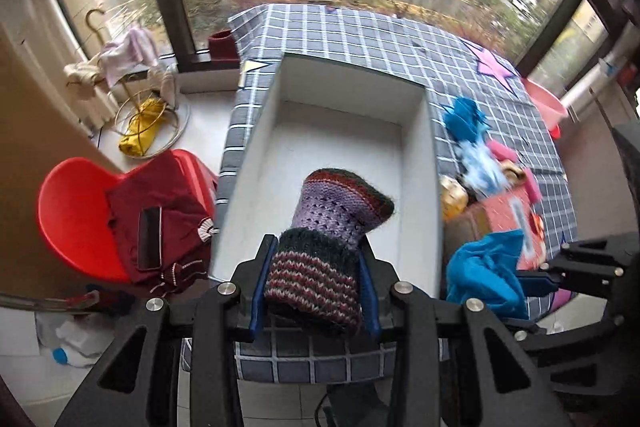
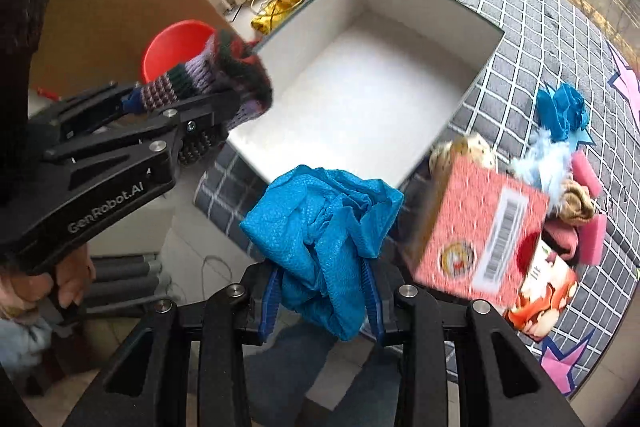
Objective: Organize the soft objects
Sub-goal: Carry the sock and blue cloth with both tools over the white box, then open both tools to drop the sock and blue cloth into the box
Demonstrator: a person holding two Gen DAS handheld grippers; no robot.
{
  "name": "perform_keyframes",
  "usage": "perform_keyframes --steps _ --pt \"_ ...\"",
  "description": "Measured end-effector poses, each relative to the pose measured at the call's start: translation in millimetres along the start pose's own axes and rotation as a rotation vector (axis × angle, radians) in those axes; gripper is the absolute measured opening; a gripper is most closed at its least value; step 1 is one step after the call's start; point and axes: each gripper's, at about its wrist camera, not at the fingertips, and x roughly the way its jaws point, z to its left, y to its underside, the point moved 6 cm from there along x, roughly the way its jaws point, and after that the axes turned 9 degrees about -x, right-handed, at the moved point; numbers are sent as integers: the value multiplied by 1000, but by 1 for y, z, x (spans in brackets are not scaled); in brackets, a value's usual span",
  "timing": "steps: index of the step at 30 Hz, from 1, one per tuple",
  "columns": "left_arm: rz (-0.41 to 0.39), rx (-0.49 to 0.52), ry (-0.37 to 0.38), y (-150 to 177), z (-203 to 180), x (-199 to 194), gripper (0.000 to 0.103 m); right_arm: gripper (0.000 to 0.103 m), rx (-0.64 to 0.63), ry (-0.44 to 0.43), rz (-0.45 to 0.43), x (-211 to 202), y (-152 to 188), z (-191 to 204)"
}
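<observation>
My left gripper (image 1: 314,291) is shut on a striped knitted piece (image 1: 328,231) in purple, red and dark green, which hangs over the near end of an open white box (image 1: 416,131). In the right wrist view the same knit (image 2: 224,79) sticks out of the left gripper (image 2: 168,99) above the box's near left corner. My right gripper (image 2: 322,291) is shut on a crumpled blue cloth (image 2: 320,223), held just in front of the white box (image 2: 460,39); in the left wrist view that blue cloth (image 1: 484,271) shows at the lower right.
The box stands on a grey checked tabletop (image 1: 360,31). Right of it lie a pink carton (image 2: 484,231), blue tissue (image 2: 560,111), a pale blue fluffy thing (image 2: 540,163), pink sponges (image 2: 588,179) and a plush toy. A red chair (image 1: 76,211) with maroon clothing stands left, by the window.
</observation>
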Motion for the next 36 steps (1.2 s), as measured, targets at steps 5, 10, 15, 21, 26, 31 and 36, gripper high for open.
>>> perform_keyframes --steps 5,10,15,21,26,31,36 --pt "11 -39 -28 -9 16 12 41 37 47 14 -4 5 -18 -3" --pt "31 -43 -33 -12 13 28 41 37 68 23 -1 15 -31 -11" --pt "71 -13 -55 -12 11 56 40 37 111 19 7 29 -38 -19" --pt "140 2 -90 -1 17 87 40 37 160 19 21 50 -43 -25" --pt "196 14 -107 10 22 102 40 37 153 5 62 76 -40 -20" --pt "232 43 -121 20 19 109 40 37 134 -6 114 96 -33 -13" --pt "263 74 -130 32 16 110 40 37 102 -27 152 103 -28 -5"
